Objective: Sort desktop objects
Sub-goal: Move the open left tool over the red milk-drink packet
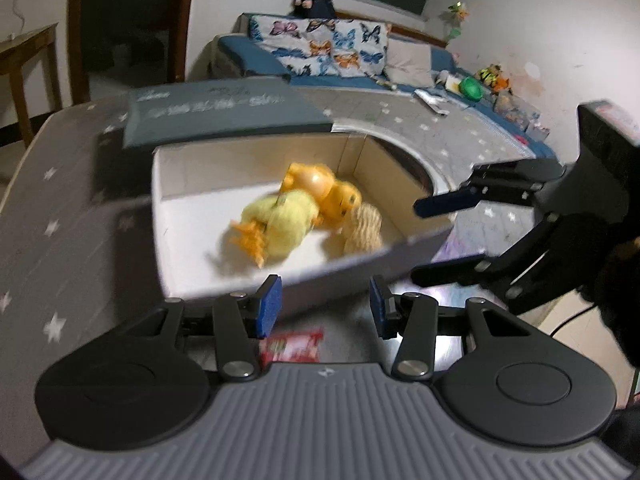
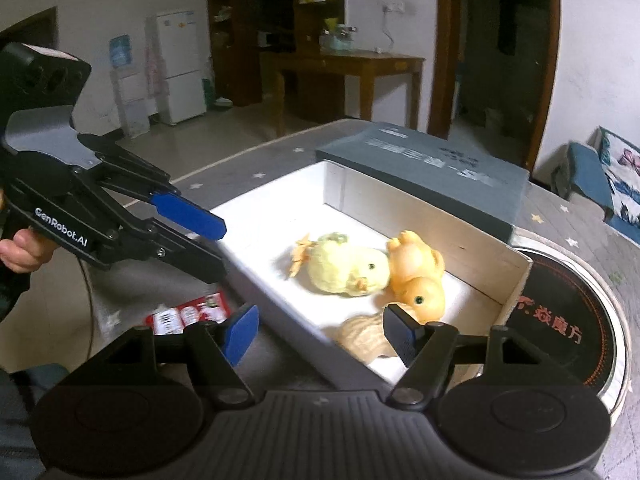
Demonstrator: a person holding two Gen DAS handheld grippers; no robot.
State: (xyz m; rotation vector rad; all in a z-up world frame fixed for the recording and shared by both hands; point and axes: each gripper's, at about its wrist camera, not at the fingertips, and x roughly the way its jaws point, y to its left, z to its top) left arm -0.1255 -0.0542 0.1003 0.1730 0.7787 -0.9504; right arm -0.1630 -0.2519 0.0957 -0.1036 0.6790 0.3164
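From my left wrist camera, my left gripper (image 1: 325,307) has its blue-padded jaws spread apart with nothing between them, just in front of the near wall of the open white box (image 1: 160,216). Inside the box lie a pale yellow plush chick (image 1: 280,224), an orange plush duck (image 1: 324,192) touching it, and a beige knobbly thing (image 1: 362,228) beside both; the blur here makes it hard to say what that one is. A red packet (image 1: 292,346) lies on the star-patterned grey tablecloth (image 1: 60,216) below my jaws, outside the box. The dark box lid (image 1: 224,114) sits along the far wall. My right gripper (image 1: 434,236) reaches in from the right, jaws parted and holding nothing.

From my right wrist camera, my right gripper (image 2: 322,332) is spread wide over the box's near corner, empty, its right finger just in front of the beige thing (image 2: 360,338). The chick (image 2: 344,266) and duck (image 2: 420,276) lie side by side, touching, on the box floor (image 2: 260,240). The red packet (image 2: 188,316) lies on the cloth left of the box. My left gripper (image 2: 214,248) hangs above the packet with jaws parted and empty
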